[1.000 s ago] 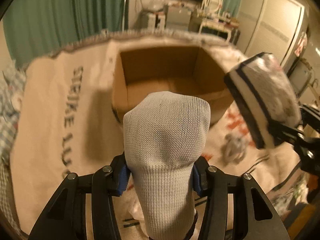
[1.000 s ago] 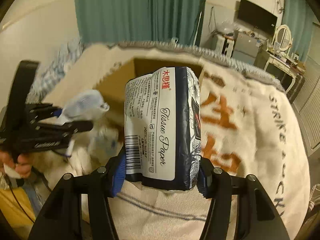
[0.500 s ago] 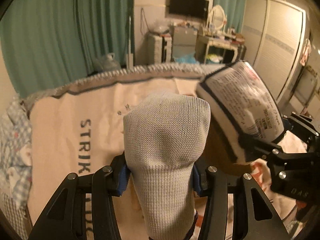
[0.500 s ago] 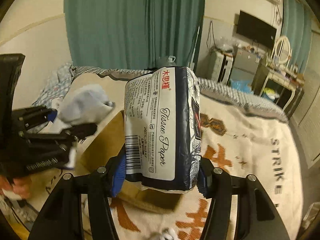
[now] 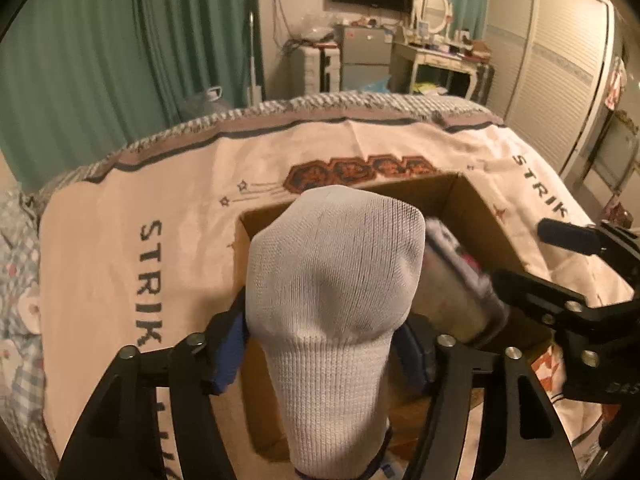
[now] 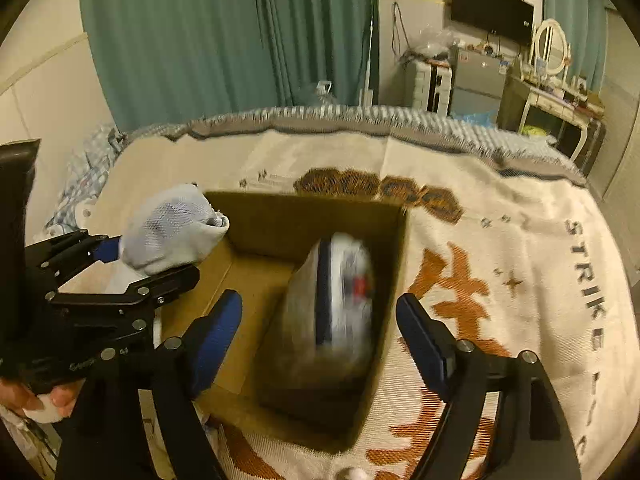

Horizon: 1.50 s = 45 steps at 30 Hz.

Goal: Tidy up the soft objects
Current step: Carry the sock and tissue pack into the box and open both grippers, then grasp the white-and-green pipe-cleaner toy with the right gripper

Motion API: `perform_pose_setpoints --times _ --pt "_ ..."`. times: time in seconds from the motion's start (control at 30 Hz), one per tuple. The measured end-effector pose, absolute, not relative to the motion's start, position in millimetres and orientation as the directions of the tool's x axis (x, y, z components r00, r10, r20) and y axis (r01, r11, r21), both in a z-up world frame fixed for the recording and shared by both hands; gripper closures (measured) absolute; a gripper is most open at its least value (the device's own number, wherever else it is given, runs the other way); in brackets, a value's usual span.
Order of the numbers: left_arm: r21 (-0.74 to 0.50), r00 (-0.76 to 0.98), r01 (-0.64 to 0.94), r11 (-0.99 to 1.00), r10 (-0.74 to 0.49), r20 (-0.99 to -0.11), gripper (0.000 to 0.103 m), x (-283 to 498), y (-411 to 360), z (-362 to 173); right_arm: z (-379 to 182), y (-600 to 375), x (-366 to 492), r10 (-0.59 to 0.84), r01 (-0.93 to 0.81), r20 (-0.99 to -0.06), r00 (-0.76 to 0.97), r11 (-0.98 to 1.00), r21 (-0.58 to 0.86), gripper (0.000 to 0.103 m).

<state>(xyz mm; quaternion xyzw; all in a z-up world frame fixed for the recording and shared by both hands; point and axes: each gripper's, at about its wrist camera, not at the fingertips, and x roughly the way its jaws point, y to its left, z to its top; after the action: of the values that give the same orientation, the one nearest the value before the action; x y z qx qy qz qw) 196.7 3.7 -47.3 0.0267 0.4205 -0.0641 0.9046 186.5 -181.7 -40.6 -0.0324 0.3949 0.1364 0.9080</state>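
Note:
My left gripper (image 5: 322, 344) is shut on a white knitted sock (image 5: 334, 280) and holds it over the near left edge of an open cardboard box (image 5: 476, 216). The sock (image 6: 172, 228) and left gripper (image 6: 132, 276) also show in the right wrist view. My right gripper (image 6: 320, 324) is open and empty above the box (image 6: 272, 216). A tissue paper pack (image 6: 340, 296), blurred, is inside the box against its right wall; it also shows in the left wrist view (image 5: 456, 280). The right gripper (image 5: 532, 260) sits at the right edge of the left wrist view.
The box rests on a cream printed blanket (image 6: 500, 240) covering a bed. Green curtains (image 6: 224, 36), a dresser with a mirror (image 6: 552, 64) and a wall TV (image 6: 492, 8) stand beyond the bed. Wardrobe doors (image 5: 560, 60) are at the right.
My right gripper opened and let go of the tissue paper pack, which dropped into the box. Both grippers moved over the box. The left gripper still holds the sock.

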Motion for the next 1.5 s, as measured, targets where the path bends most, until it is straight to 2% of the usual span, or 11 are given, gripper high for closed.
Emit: perform_pose_setpoints --times 0.07,0.2,0.27,0.4,0.57,0.67,1.0,1.2,1.3,1.47,1.5 --pt "-0.006 0.649 0.134 0.991 -0.093 -0.755 0.037 192 2 -32 -19 -187 175 0.210 -0.271 -0.709 0.674 0.962 0.028 0.021" --pt "0.019 0.699 0.136 0.991 -0.082 -0.710 0.021 176 -2 2 28 -193 145 0.179 -0.277 -0.663 0.727 0.960 -0.045 0.014" --pt "0.013 0.715 0.129 0.992 -0.084 -0.694 0.020 169 -4 19 50 -197 129 0.164 -0.269 -0.636 0.754 0.960 -0.072 0.009" --pt "-0.005 0.734 0.119 0.993 -0.091 -0.673 0.020 150 1 50 72 -208 107 0.152 -0.242 -0.630 0.762 0.968 -0.059 0.007" --pt "-0.010 0.749 0.087 0.996 -0.072 -0.659 0.019 117 16 56 80 -216 77 0.131 -0.233 -0.622 0.772 0.969 -0.085 0.002" --pt "-0.012 0.746 0.037 0.999 -0.036 -0.665 0.010 103 27 38 63 -217 64 0.125 -0.234 -0.628 0.768 0.968 -0.094 0.000" --pt "-0.004 0.652 0.019 1.000 -0.015 -0.758 0.010 82 18 -67 -72 -210 67 0.097 -0.242 -0.794 0.601 0.968 -0.065 0.000" --pt "0.052 0.599 0.063 0.997 0.004 -0.801 0.010 65 3 -114 -125 -217 69 0.096 -0.212 -0.840 0.533 0.977 -0.023 0.000" --pt "0.037 0.556 0.075 0.996 -0.011 -0.831 0.011 59 1 -132 -142 -216 69 0.088 -0.205 -0.855 0.511 0.978 -0.022 0.008" --pt "0.035 0.518 0.119 0.992 -0.032 -0.855 0.012 49 -7 -146 -165 -222 69 0.098 -0.193 -0.889 0.447 0.981 0.011 0.038" --pt "0.034 0.516 0.125 0.992 -0.035 -0.856 0.012 46 -10 -146 -169 -224 69 0.100 -0.187 -0.895 0.434 0.982 0.018 0.041"
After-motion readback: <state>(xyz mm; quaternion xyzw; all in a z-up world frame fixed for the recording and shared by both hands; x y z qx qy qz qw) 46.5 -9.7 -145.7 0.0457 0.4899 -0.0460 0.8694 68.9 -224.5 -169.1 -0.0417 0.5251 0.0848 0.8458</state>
